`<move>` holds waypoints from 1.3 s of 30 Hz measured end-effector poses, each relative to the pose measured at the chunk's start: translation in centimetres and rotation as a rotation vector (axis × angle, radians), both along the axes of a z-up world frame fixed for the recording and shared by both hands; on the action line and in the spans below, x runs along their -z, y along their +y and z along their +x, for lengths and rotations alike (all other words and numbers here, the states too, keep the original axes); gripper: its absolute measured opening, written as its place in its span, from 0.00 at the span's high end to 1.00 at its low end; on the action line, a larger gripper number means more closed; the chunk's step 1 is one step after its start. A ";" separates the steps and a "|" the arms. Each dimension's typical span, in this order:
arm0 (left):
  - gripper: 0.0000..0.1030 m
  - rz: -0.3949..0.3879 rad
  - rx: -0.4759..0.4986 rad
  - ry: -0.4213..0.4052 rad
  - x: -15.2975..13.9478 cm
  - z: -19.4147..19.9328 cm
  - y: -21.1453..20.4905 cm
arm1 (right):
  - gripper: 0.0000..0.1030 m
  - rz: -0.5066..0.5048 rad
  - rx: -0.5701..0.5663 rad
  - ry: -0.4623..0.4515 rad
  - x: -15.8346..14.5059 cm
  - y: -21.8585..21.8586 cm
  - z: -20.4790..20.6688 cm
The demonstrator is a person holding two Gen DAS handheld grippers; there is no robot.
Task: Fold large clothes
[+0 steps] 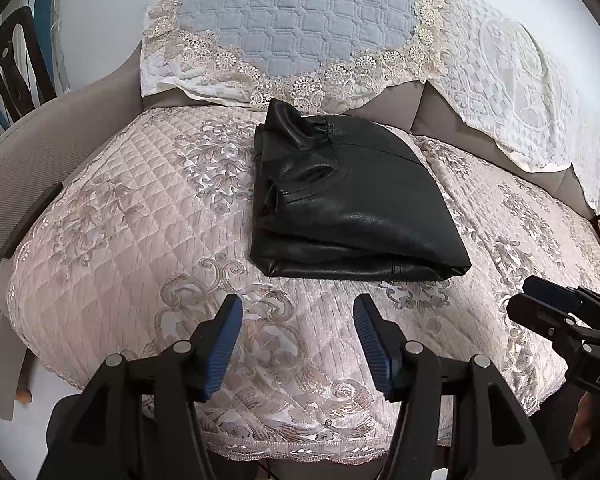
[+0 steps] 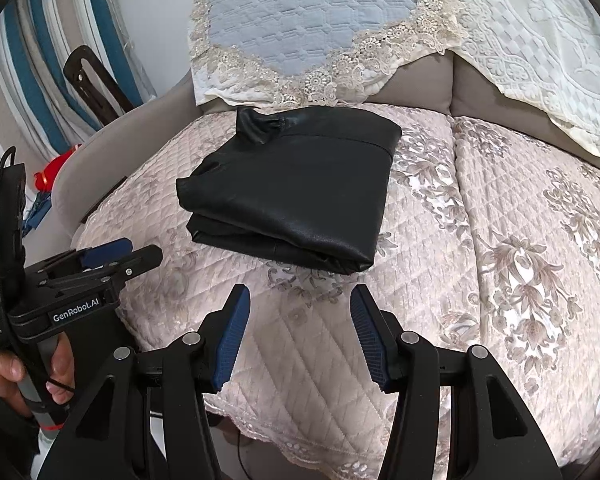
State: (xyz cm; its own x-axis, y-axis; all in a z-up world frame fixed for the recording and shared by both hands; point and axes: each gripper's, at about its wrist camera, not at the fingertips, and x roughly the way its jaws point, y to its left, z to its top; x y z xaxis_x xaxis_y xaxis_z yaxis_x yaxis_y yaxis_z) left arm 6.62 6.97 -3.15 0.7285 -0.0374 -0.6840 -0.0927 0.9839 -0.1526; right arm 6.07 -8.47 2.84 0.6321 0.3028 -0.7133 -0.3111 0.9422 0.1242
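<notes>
A black leather-like garment (image 1: 352, 204) lies folded in a compact stack on the sofa's quilted pink seat cover (image 1: 140, 208); it also shows in the right wrist view (image 2: 296, 196). My left gripper (image 1: 298, 312) is open and empty, hovering above the seat cover in front of the garment. My right gripper (image 2: 300, 304) is open and empty, also in front of the garment. Each gripper shows in the other's view: the right one at the right edge (image 1: 540, 300), the left one at the left edge (image 2: 120, 254).
A blue quilted, lace-edged cover (image 1: 292, 16) and a white embroidered one (image 1: 520, 80) drape over the sofa back. The grey armrest (image 1: 24, 168) is on the left. Striped curtains (image 2: 24, 60) and a red object (image 2: 54, 174) lie beyond it.
</notes>
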 end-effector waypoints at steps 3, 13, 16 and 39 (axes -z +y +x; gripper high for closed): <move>0.42 -0.009 -0.001 0.003 0.1 0.0 0.0 | 0.48 -0.001 0.000 0.002 0.0 0.1 0.0; 0.42 -0.011 -0.008 0.010 0.3 0.0 0.0 | 0.48 0.000 -0.001 0.006 0.1 0.2 0.0; 0.42 -0.001 -0.016 0.010 0.4 0.0 0.0 | 0.48 0.001 -0.002 0.005 0.1 0.2 0.1; 0.42 0.015 -0.026 0.020 0.7 -0.1 -0.3 | 0.48 0.006 -0.008 0.008 0.3 0.3 0.1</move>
